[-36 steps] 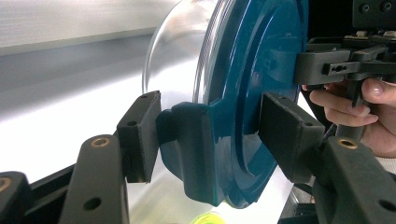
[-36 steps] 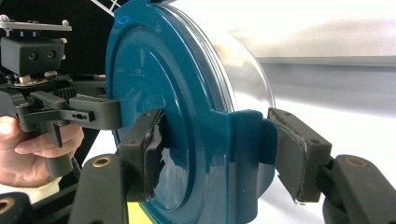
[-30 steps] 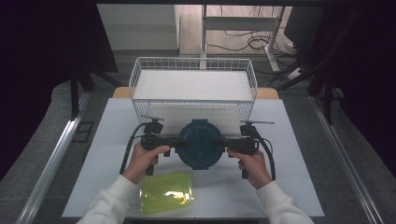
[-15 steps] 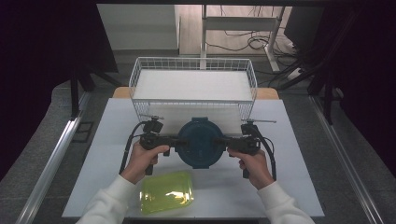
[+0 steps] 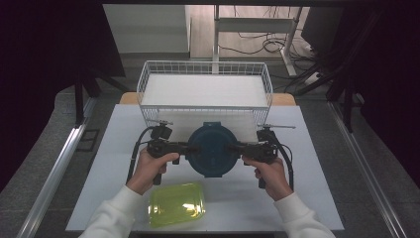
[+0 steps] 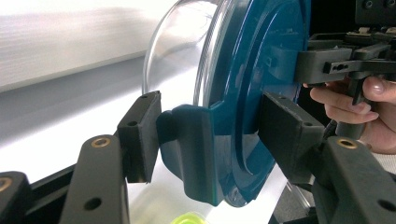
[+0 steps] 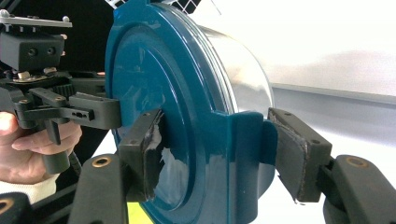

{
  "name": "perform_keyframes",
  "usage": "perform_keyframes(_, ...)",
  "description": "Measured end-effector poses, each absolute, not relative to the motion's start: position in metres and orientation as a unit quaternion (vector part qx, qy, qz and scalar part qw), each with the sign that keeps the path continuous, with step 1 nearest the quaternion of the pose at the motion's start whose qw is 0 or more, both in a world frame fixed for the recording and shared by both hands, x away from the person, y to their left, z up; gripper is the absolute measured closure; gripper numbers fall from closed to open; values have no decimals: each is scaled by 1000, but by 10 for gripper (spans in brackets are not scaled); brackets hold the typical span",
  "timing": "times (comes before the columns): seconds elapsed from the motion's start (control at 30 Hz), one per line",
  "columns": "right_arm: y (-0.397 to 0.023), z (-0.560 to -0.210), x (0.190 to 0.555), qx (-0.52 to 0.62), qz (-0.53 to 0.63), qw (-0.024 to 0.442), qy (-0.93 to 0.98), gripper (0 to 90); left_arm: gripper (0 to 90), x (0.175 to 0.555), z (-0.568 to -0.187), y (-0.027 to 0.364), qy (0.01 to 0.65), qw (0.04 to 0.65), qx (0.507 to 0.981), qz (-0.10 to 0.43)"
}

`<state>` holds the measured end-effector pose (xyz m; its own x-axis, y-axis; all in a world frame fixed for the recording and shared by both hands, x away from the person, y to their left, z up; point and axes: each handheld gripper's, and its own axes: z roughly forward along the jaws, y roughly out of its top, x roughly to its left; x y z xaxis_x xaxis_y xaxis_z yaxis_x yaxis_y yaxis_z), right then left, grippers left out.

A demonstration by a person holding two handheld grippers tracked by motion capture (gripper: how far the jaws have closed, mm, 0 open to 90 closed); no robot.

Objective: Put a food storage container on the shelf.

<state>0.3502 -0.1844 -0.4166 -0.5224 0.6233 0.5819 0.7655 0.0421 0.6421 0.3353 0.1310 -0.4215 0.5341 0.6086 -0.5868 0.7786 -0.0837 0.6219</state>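
The round container (image 5: 213, 148), blue lid up, sits over the desk (image 5: 119, 144) before the wire basket (image 5: 205, 74). The left gripper (image 5: 185, 148) and right gripper (image 5: 233, 148) clamp its opposite lid tabs.

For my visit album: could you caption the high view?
Two hand-held grippers, left and right, clamp a blue-lidded container before a wire basket.
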Motion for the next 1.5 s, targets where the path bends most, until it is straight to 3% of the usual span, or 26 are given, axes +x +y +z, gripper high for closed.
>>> perform_keyframes(0.87, -181, -389, 366, -485, -503, 74, -712, 385, 410, 350, -391, 137, 476, 491, 725, -82)
perform_keyframes(1.5, -169, -341, 387, -478, -511, 73, -711, 388, 410, 366, -344, 149, 474, 505, 718, -67)
